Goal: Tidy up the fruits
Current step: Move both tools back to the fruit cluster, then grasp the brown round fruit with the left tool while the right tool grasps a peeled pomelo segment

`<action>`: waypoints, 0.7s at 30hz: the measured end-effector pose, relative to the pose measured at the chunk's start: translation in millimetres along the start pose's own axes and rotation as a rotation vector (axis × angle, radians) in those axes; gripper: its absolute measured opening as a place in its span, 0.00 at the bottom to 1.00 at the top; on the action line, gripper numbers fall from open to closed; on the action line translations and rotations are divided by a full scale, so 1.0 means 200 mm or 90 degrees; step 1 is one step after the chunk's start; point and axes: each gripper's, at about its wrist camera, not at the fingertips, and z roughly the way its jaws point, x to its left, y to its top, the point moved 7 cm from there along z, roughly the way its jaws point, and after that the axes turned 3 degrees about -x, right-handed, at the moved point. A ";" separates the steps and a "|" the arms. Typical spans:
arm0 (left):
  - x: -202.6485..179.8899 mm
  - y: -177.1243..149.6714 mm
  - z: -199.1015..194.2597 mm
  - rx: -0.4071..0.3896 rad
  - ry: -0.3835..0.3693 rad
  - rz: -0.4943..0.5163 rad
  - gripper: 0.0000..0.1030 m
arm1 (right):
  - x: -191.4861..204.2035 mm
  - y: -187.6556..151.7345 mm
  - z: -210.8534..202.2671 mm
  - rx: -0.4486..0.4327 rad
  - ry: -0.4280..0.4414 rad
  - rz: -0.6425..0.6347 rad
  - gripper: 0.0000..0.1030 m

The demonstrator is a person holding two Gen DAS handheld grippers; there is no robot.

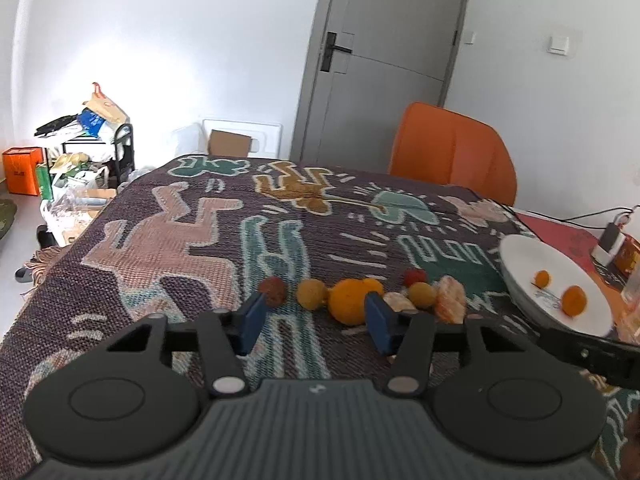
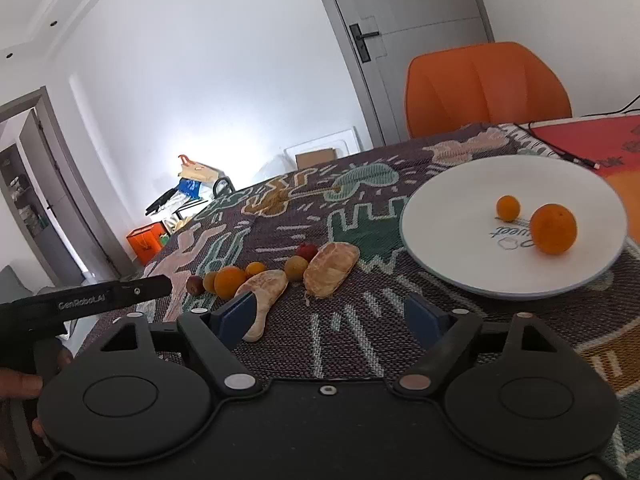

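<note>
Orange fruit [image 1: 349, 301] just beyond left gripper [image 1: 316, 322]

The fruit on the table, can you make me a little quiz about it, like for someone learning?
1. True or false: the white plate already has two orange fruits on it.
2. Pick one. The peeled citrus segments lie: A) on the plate, B) on the patterned tablecloth, C) on the orange chair.
3. Fill in: the right gripper holds ____ between its blue fingers.

Key: 1 true. 2 B. 3 nothing; its jaws stand apart over bare cloth, with one segment only beside the left finger.
</note>
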 end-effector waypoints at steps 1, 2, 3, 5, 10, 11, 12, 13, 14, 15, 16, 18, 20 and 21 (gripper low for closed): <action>0.02 0.00 0.02 0.000 0.005 -0.005 0.51 | 0.00 0.00 0.01 0.004 0.001 0.000 0.76; 0.03 0.00 0.03 0.001 0.010 -0.010 0.51 | 0.01 0.00 0.03 0.007 0.001 -0.001 0.75; 0.05 0.00 0.05 0.002 0.014 -0.013 0.48 | 0.01 0.00 0.04 0.009 0.002 -0.002 0.74; 0.07 0.00 0.09 0.008 0.019 -0.017 0.45 | 0.01 0.00 0.07 0.016 0.003 -0.004 0.71; 0.14 0.00 0.17 0.013 0.030 -0.033 0.39 | 0.02 0.00 0.17 0.035 0.003 -0.001 0.67; 0.15 0.00 0.19 0.017 0.028 -0.037 0.38 | 0.03 -0.01 0.19 0.038 0.004 -0.001 0.67; 0.15 0.00 0.20 0.019 0.026 -0.038 0.36 | 0.03 -0.01 0.21 0.042 0.003 -0.003 0.67; 0.15 -0.01 0.22 0.021 0.026 -0.038 0.36 | 0.03 -0.01 0.22 0.046 0.003 -0.004 0.66; 0.15 -0.01 0.23 0.022 0.026 -0.036 0.36 | 0.03 -0.01 0.24 0.049 0.002 -0.003 0.65; 0.16 -0.01 0.24 0.023 0.026 -0.036 0.36 | 0.03 -0.01 0.27 0.052 0.002 -0.001 0.63; 0.16 -0.02 0.26 0.025 0.026 -0.039 0.36 | 0.03 0.00 0.29 0.057 0.002 0.000 0.62; 0.17 -0.03 0.28 0.030 0.024 -0.045 0.31 | 0.03 0.00 0.34 0.063 -0.004 -0.001 0.59; 0.17 -0.03 0.30 0.034 0.020 -0.045 0.30 | 0.03 -0.01 0.39 0.069 -0.009 -0.003 0.56; 0.17 -0.04 0.31 0.033 0.021 -0.043 0.30 | 0.03 -0.01 0.41 0.072 -0.012 -0.002 0.55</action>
